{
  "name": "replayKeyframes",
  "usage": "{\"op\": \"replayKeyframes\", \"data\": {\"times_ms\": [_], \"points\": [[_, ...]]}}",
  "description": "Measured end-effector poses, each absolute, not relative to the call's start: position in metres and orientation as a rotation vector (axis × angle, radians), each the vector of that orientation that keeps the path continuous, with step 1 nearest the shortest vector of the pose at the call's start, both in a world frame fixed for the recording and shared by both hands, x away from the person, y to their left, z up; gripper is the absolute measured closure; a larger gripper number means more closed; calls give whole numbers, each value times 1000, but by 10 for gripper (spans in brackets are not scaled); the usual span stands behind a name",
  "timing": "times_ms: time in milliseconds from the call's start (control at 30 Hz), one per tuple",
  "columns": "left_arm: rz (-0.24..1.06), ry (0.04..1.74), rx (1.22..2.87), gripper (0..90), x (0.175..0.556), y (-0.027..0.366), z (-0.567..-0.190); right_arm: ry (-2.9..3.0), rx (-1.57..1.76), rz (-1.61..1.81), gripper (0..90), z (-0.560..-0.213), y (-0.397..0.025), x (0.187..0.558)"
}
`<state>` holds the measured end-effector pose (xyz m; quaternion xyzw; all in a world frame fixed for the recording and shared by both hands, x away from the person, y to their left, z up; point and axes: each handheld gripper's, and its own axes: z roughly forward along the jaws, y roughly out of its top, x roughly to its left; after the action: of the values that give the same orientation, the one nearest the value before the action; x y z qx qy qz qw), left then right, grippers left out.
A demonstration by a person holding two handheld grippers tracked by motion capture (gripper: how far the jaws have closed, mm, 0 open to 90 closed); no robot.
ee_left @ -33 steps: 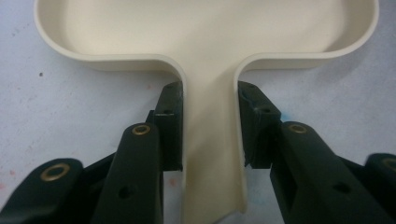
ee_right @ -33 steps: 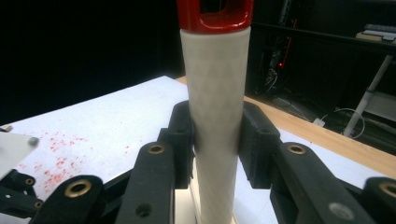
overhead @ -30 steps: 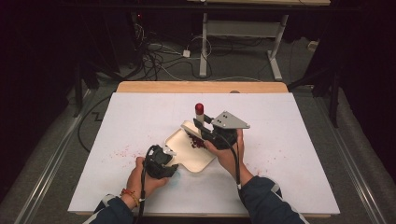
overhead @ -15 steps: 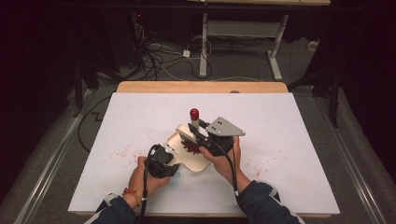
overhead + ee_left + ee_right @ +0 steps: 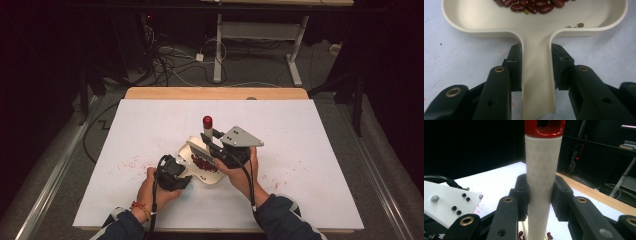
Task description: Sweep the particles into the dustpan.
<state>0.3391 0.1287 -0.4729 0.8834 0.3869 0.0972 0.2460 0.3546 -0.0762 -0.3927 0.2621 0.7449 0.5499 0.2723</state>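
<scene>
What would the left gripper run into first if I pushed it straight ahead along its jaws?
The left gripper is shut on the cream dustpan's handle, so the pan moves along; straight ahead lies the pile of red beans in the pan.

Beyond my white table the room lay dark, cables tangled on grey floor beneath a white-legged desk.

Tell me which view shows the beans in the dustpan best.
The left gripper view: red beans lie close and sharp inside the dustpan. The high view shows them as a small dark red patch; the right gripper view catches a few.
</scene>
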Motion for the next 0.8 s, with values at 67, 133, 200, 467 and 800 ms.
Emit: {"op": "replayKeyframes", "data": {"times_ms": [67, 133, 200, 467, 800], "points": [[264, 1049, 2415, 636, 339, 129, -473, 1999, 709, 1490, 697, -389, -79, 355], [267, 1045, 2417, 636, 339, 129, -473, 1988, 713, 1503, 697, -386, -83, 355], [269, 1038, 2417, 636, 339, 130, -473, 1972, 717, 1498, 697, -383, -86, 356], [283, 1026, 2422, 636, 339, 130, -473, 1910, 744, 1499, 697, -372, -107, 363], [272, 1020, 2426, 637, 339, 134, -473, 1880, 774, 1391, 697, -382, -123, 375]]}}
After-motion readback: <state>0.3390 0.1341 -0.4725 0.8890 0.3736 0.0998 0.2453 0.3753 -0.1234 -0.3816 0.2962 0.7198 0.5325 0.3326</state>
